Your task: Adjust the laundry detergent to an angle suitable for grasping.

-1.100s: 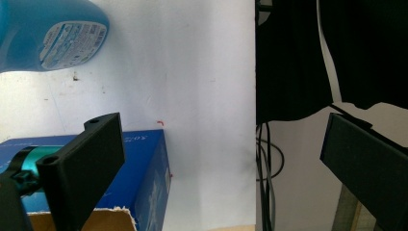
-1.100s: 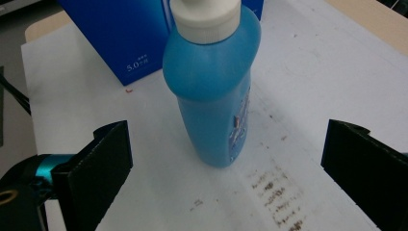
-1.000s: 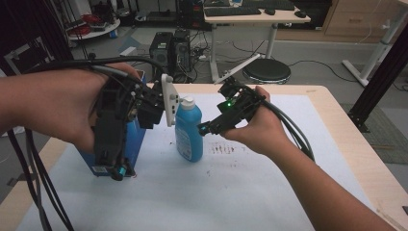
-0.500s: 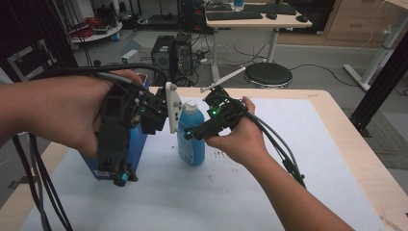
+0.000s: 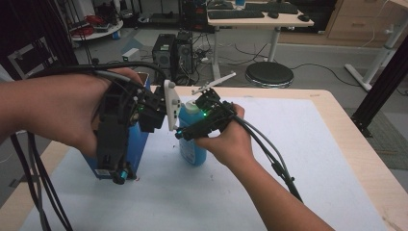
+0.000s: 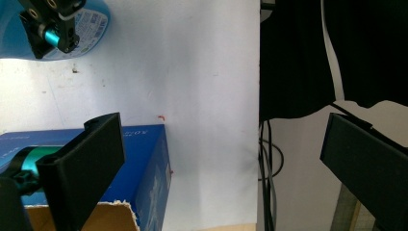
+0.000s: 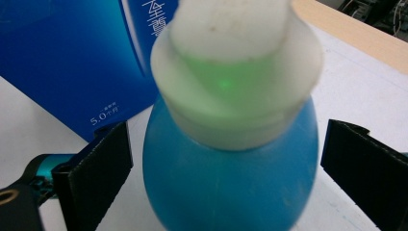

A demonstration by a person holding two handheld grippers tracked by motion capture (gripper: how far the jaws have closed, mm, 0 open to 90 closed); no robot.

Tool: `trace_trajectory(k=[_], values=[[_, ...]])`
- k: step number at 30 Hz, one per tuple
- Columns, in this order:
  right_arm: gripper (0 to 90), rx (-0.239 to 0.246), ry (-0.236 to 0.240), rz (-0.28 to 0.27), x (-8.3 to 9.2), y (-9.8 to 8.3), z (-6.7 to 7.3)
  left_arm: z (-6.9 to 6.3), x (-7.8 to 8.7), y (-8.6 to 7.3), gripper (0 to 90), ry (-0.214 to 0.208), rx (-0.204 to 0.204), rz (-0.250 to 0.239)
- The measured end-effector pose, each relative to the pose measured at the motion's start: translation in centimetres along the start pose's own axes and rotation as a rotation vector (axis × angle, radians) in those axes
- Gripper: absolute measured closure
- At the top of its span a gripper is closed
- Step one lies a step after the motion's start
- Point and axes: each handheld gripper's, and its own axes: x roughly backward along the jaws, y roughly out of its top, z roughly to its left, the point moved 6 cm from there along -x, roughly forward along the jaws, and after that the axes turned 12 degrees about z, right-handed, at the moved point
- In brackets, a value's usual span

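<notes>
With open jaws straddling the blue bottle (image 7: 226, 187), the right gripper (image 7: 226, 159) should close below the white cap (image 7: 235, 82); the left gripper (image 6: 221, 159) gapes idle beside the blue carton (image 6: 144, 163)

Over the last second the right gripper (image 5: 185, 132) has swung in from the right of the bottle (image 5: 191, 144) and dropped closer, so its spread jaws now flank the bottle just under the white cap (image 7: 235, 72). The hand (image 5: 228, 139) behind it has followed leftward. The left gripper (image 5: 115, 168) has edged slightly lower over the blue box (image 5: 137, 149).
</notes>
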Motion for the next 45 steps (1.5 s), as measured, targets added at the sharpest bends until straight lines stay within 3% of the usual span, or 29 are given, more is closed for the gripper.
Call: trace_trajectory(k=[11,15,32,34,45], values=[[5.9,-0.017,-0.026,-0.033,-0.12,0.25,-0.15,0.0,-0.29,0.1,1.7,-0.005,0.0,0.005],[13.7,-0.007,-0.026,-0.059,0.14,0.35,0.04,0.06,-0.17,0.01,1.7,-0.001,0.005,0.004],[20.4,-0.001,-0.053,-0.057,-0.22,0.11,0.13,0.11,-0.28,0.15,1.7,-0.003,0.002,0.008],[25.6,-0.002,-0.05,-0.055,-0.28,-0.03,0.2,0.14,-0.27,0.14,1.7,-0.001,0.0,0.004],[32.1,0.012,-0.05,-0.07,-0.4,-0.08,0.26,0.47,-0.23,0.09,1.7,0.003,0.003,0.004]])
